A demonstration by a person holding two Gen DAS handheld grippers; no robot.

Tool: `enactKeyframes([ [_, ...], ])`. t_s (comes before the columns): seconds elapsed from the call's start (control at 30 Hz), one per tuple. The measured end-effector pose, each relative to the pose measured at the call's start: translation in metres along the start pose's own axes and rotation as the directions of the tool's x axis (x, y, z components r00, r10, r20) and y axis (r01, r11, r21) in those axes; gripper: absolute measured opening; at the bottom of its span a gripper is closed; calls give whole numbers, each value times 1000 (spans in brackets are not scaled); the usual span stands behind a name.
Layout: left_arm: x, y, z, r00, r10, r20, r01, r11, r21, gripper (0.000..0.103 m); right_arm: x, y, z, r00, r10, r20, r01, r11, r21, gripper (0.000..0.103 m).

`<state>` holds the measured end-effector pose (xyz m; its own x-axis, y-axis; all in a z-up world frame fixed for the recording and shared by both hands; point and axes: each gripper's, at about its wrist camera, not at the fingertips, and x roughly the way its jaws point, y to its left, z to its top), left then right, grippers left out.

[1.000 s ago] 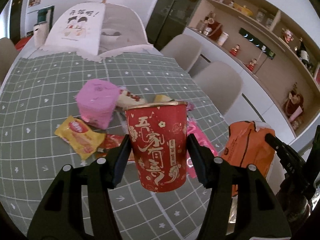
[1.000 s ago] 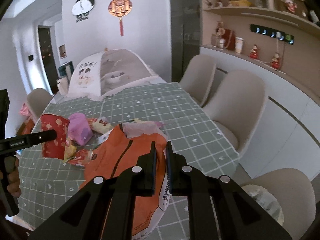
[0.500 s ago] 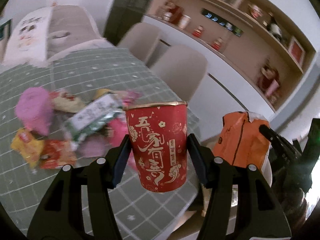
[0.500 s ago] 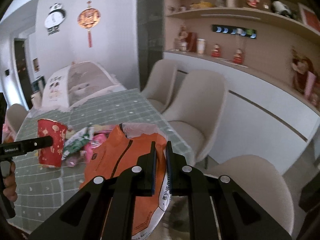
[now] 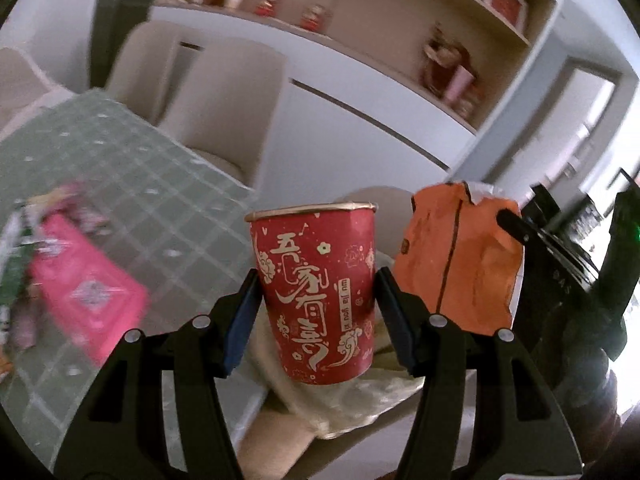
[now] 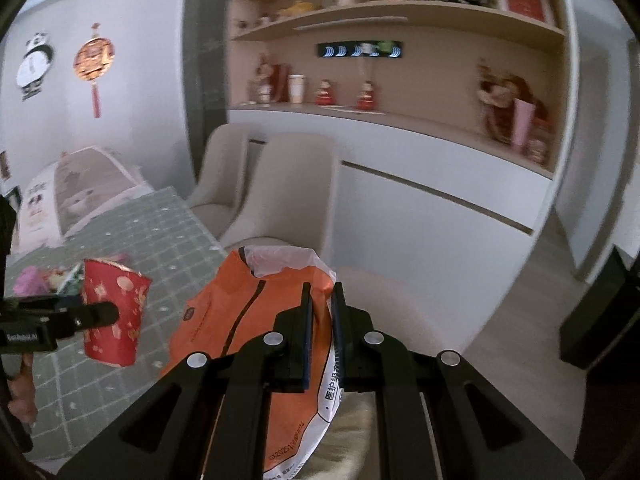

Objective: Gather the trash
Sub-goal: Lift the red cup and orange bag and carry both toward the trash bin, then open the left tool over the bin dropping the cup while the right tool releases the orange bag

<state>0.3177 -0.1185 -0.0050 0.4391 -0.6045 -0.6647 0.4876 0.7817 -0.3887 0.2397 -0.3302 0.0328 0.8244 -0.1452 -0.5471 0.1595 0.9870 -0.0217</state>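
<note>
My left gripper (image 5: 316,312) is shut on a red paper cup (image 5: 316,300) with gold Chinese lettering and holds it upright in the air past the table edge. The cup also shows in the right wrist view (image 6: 114,316), left of the bag. My right gripper (image 6: 320,320) is shut on the rim of an orange and white plastic bag (image 6: 248,332), which hangs open at the top. In the left wrist view the bag (image 5: 456,264) is just right of the cup. More trash lies on the table: a pink packet (image 5: 86,292) and blurred wrappers (image 6: 44,280).
The table has a green checked cloth (image 6: 160,236). Beige chairs (image 6: 292,188) stand along its right side, one seat below the cup (image 5: 352,392). A white cabinet with shelves of ornaments (image 6: 400,92) runs behind. A mesh food cover (image 6: 80,188) sits at the far table end.
Both grippers have swung right, away from the table. The cup has moved off the table area toward the bag, and the trash pile has slid to the left of both views.
</note>
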Motion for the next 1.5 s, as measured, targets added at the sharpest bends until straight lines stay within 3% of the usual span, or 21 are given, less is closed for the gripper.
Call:
enactKeyframes([
  [0.3, 79, -43, -3, 983, -106, -152, 110, 994, 13, 57, 3, -51, -18, 996, -81, -27, 82, 995, 58, 10],
  [0.47, 81, -43, -7, 989, -47, -140, 54, 997, 50, 60, 17, -52, -25, 997, -71, -44, 74, 995, 60, 10],
  [0.5, 80, -42, -7, 988, -54, -144, 62, 997, 52, 64, 20, -50, -26, 997, -70, -43, 72, 996, 53, 10],
  [0.63, 68, -31, -4, 987, -82, -137, 85, 996, 13, 65, 31, -36, -28, 997, -56, -47, 57, 998, 17, 10],
  [0.77, 39, -16, -2, 999, -20, -46, 19, 1000, -17, 65, 42, -23, -29, 998, -27, -56, 26, 1000, -17, 10],
  [0.9, 11, -1, -3, 996, 87, 19, -87, 996, -24, 65, 67, -1, -37, 995, 7, -102, -13, 998, -60, 10],
  [1.03, -15, 17, -13, 983, 173, 59, -170, 984, -57, 65, 101, 24, -59, 976, 51, -212, -73, 992, -99, 10],
  [1.13, -27, 34, -20, 977, 204, 62, -198, 976, -92, 65, 122, 36, -77, 943, 104, -315, -131, 989, -67, 10],
  [1.27, -43, 53, -29, 961, 267, 72, -255, 957, -140, 65, 130, 38, -88, 928, 116, -353, -131, 991, -18, 10],
  [1.37, -57, 66, -40, 938, 334, 88, -316, 933, -172, 65, 126, 29, -85, 927, 155, -342, -147, 988, 49, 12],
  [1.43, -63, 72, -50, 927, 366, 87, -346, 920, -186, 65, 122, 22, -83, 923, 178, -340, -160, 984, 82, 18],
  [1.5, -70, 80, -59, 920, 383, 83, -361, 911, -200, 65, 112, 19, -79, 940, 171, -295, -154, 985, 81, 38],
])
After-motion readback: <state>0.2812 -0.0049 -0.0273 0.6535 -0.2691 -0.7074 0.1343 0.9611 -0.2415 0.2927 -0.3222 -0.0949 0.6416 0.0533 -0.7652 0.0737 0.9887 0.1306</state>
